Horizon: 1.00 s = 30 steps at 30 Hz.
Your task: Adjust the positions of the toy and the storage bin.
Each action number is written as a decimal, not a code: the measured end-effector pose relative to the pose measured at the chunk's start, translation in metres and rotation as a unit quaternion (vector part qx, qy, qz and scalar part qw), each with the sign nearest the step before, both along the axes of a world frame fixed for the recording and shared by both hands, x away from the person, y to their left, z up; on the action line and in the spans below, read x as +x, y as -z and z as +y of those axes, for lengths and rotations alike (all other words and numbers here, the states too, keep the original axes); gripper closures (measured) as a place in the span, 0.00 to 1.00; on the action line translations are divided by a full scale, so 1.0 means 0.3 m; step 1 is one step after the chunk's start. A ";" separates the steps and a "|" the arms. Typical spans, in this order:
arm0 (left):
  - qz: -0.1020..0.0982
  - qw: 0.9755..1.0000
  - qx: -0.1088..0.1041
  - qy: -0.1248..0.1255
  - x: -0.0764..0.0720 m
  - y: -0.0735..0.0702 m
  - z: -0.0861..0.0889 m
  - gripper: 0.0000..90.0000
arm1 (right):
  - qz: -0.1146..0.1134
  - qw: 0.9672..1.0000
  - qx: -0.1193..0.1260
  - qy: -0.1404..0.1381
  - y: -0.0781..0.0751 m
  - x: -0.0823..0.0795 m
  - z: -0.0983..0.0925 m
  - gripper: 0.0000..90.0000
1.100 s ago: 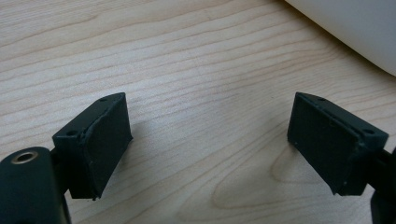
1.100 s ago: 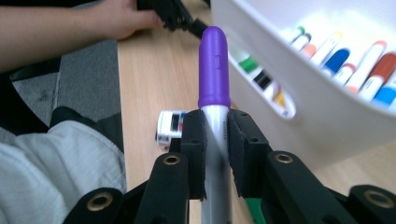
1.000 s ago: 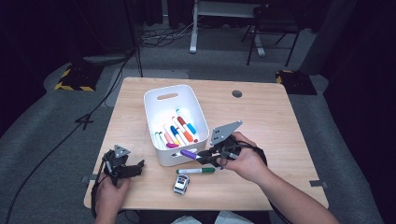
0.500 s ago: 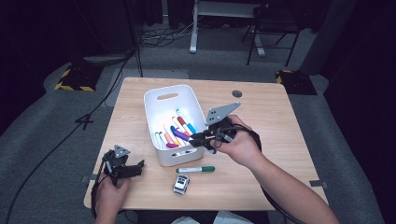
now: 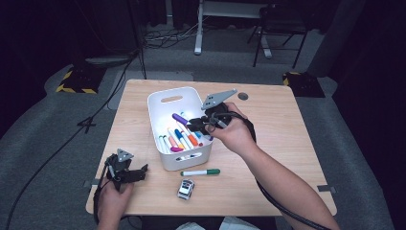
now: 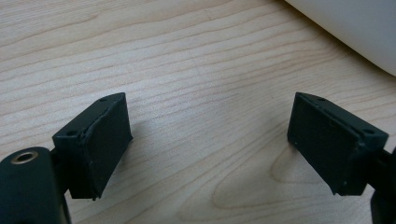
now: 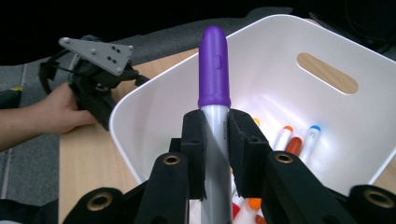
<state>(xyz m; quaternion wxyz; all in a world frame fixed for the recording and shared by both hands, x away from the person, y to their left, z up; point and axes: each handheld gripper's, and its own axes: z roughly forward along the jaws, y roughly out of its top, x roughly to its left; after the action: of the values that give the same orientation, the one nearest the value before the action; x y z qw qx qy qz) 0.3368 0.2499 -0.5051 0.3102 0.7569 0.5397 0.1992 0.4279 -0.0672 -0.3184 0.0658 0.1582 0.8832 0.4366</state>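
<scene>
Directly over the white bin point(image 5: 165, 132), the right gripper point(image 5: 195, 124) holds a purple-capped marker point(image 7: 214, 88), its jaws clamped on the pale barrel just below the cap. In the right gripper view the marker's long axis runs straight out from between the jaws, cap end leading, and points toward the far wall of the bin with its slot handle; in the high view the purple cap point(image 5: 180, 118) hangs above the bin's interior, so the coming move looks like a simple lowering and release. Inside the bin lie several other markers point(image 5: 184, 139) with orange, blue, pink and green caps, most of them heaped toward the near end. Outside it, a green-capped marker point(image 5: 200, 172) lies flat on the tabletop point(image 5: 287, 143) just in front of the bin's near wall, its length running crosswise, with a small toy car point(image 5: 186, 189) just nearer the person. The left gripper point(image 5: 134, 173) rests low at the near left corner of the tabletop (well apart from the bin), jaws wide open with nothing between them. The right hand is by far the nearer to the bin.
</scene>
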 end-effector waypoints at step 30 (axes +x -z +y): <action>0.001 1.000 -0.001 0.000 0.000 0.000 0.000 0.15 | 0.041 0.992 -0.116 0.023 0.155 0.071 0.074 0.86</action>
<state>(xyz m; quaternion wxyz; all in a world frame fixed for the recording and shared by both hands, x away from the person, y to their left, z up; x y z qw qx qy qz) 0.3368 0.2499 -0.5049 0.3104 0.7570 0.5398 0.1981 0.4491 -0.0448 -0.3650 0.0581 0.1876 0.9260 0.3225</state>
